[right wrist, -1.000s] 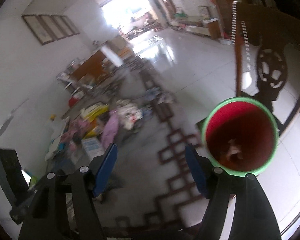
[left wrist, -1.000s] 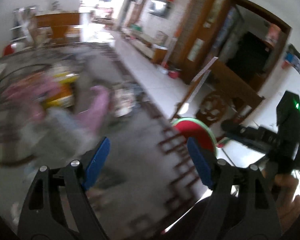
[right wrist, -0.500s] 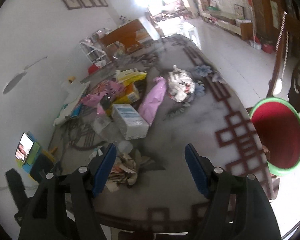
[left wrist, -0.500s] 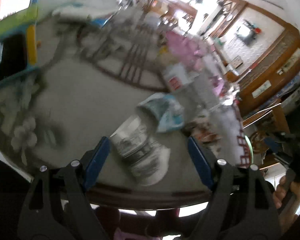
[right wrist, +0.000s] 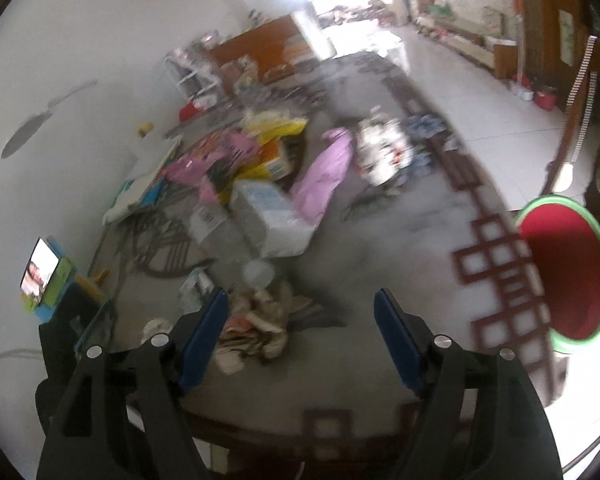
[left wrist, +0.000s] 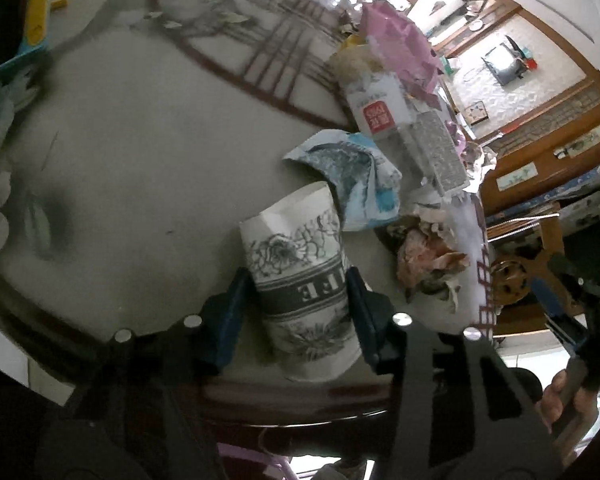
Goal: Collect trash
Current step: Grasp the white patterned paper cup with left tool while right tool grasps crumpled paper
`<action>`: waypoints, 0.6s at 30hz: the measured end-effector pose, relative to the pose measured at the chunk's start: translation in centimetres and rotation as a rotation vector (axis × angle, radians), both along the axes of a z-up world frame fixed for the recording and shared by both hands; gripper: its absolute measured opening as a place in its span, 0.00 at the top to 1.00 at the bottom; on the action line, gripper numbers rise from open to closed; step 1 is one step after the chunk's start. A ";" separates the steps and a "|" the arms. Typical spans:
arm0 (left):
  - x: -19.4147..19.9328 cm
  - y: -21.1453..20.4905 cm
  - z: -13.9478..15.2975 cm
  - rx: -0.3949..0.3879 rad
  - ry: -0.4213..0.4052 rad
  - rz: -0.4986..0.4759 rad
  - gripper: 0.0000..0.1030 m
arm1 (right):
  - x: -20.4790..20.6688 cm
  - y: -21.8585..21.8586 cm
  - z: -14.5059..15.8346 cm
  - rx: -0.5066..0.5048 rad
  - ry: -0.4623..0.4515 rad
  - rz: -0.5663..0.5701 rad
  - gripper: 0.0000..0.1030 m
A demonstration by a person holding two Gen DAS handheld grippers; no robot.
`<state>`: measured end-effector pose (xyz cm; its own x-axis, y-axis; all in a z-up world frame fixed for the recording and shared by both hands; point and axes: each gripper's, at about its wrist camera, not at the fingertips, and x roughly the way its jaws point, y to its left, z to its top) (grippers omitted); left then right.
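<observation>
1. In the left wrist view, we see our left gripper (left wrist: 298, 312) closed on a paper cup (left wrist: 300, 276) that lies on its side near the table (left wrist: 132, 168) edge; its jaws have just been closing and both blue pads press on the cup. Just behind the cup lies a blue-white wrapper (left wrist: 356, 176), and beside the cup a crumpled paper wad (left wrist: 428, 260).

2. In the right wrist view, our right gripper (right wrist: 302, 336) has its jaws wide and just opening further, with nothing between them. The crumpled paper wad (right wrist: 256, 328) lies beside its left finger. The red bin (right wrist: 560, 276) with green rim stands beyond the table (right wrist: 380, 248) edge, to the right of the gripper.
</observation>
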<state>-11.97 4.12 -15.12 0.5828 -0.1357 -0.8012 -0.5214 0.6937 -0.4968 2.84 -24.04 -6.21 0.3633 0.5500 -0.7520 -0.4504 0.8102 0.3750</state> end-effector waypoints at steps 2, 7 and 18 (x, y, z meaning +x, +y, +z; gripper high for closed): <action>-0.1 -0.2 0.5 0.021 -0.019 -0.011 0.55 | -0.1 1.9 -0.7 -0.001 0.028 0.056 0.27; -0.1 -0.4 1.2 0.071 -0.025 -0.021 0.55 | -0.1 6.4 -4.0 -0.057 0.110 0.152 0.26; 0.1 0.1 0.1 0.026 -0.001 0.011 0.53 | 1.2 8.0 -7.2 -0.042 0.233 0.151 0.26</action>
